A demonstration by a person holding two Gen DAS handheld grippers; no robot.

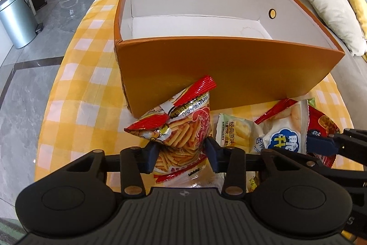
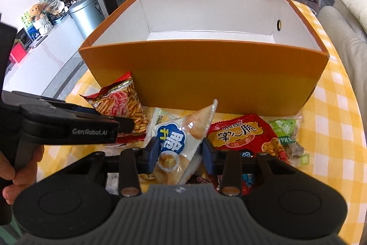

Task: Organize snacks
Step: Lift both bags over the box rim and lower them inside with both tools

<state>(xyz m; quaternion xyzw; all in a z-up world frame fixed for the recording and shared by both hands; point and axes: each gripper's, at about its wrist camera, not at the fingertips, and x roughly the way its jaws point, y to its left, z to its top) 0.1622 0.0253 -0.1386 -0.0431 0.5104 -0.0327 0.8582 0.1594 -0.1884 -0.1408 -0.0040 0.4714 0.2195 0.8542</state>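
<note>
An empty orange box point(image 1: 206, 75) with a white inside stands on the yellow checked tablecloth point(image 1: 87, 75). In front of it lies a heap of snack packets. My left gripper point(image 1: 181, 147) is shut on a red bag of stick snacks point(image 1: 183, 128), whose crumpled top leans against the box's near wall. In the right wrist view, my right gripper point(image 2: 180, 149) is shut on a white and blue chip bag point(image 2: 183, 130), which stands upright between the pads. The same stick snack bag point(image 2: 123, 107) shows at the left there, behind the left gripper point(image 2: 126, 125).
A red packet point(image 2: 240, 132) and a green packet point(image 2: 286, 130) lie right of the chip bag, with a pale green packet point(image 1: 231, 132) between the two held bags. A hand point(image 2: 9, 176) holds the left tool. A metal bin point(image 1: 13, 15) stands on the floor at left; a sofa cushion point(image 1: 330, 15) lies at right.
</note>
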